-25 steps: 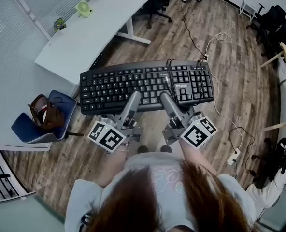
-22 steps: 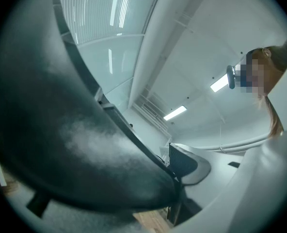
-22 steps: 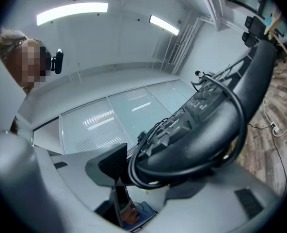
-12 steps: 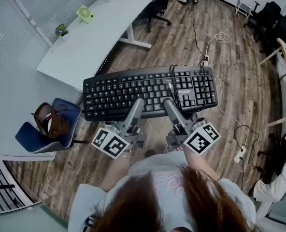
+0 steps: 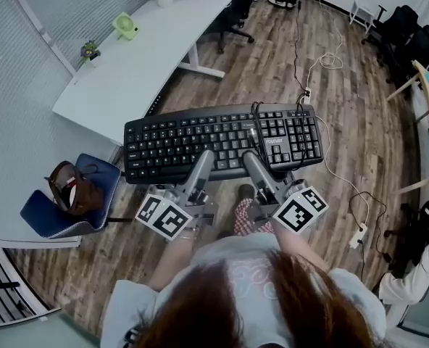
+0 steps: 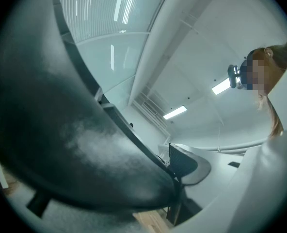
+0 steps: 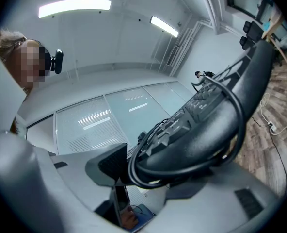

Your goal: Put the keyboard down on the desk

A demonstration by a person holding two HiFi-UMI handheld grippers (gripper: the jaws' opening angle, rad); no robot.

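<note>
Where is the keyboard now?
Head view, centre: the keyboard hangs over the wooden floor, gripped by left gripper and right gripper, beside the white desk.

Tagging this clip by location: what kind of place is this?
Most likely an office: a long white desk, black office chairs along the far side, and a power strip lying on the wood floor.
</note>
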